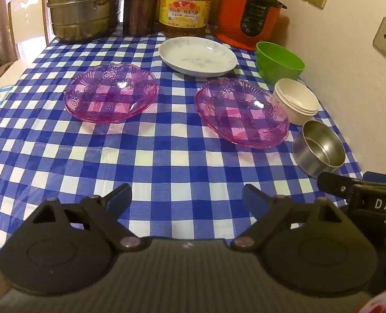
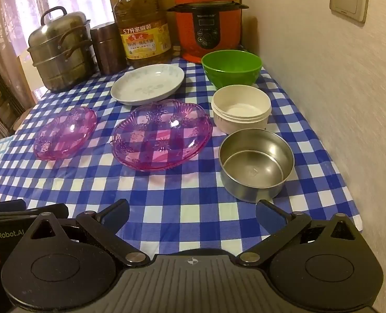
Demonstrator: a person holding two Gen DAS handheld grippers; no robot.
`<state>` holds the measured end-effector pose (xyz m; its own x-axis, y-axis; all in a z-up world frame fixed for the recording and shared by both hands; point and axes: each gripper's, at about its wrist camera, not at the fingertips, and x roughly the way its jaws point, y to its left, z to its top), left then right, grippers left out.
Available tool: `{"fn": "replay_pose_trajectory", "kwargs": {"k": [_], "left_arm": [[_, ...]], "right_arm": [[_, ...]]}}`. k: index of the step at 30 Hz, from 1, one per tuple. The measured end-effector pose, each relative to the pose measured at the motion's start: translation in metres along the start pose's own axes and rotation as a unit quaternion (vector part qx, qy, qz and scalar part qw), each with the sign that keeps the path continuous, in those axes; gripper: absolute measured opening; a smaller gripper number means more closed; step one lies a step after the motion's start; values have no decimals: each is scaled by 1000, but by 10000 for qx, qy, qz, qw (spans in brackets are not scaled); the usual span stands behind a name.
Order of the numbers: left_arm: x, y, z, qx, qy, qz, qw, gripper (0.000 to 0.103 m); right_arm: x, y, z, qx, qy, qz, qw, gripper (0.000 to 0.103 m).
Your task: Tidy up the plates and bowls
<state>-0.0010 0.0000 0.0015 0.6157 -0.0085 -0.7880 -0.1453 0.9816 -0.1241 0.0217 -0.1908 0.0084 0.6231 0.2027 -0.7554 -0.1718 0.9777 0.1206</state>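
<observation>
We read "5.7" on the oil bottle (image 2: 143, 31); our left gripper (image 1: 187, 195) and right gripper (image 2: 193, 212) gape empty.

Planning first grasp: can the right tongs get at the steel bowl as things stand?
Probably yes. The right tongs are open and empty, the steel bowl sits just ahead, and only bare tablecloth lies between.

My left wrist camera looks steeply down from the near table (image 1: 166, 161) edge, my right one from nearer the wall. Both share the pink dishes mid-frame and the red cooker (image 2: 208, 23) at top.
</observation>
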Motion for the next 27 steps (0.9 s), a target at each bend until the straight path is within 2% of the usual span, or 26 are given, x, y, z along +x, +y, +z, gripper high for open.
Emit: {"fn": "replay_pose_trajectory", "kwargs": {"k": [27], "left_arm": [[-1,4,-2,-11,-34,-49,10000,90]], "right_arm": [[0,2,2,-55,-36,-32,10000,102]]}}
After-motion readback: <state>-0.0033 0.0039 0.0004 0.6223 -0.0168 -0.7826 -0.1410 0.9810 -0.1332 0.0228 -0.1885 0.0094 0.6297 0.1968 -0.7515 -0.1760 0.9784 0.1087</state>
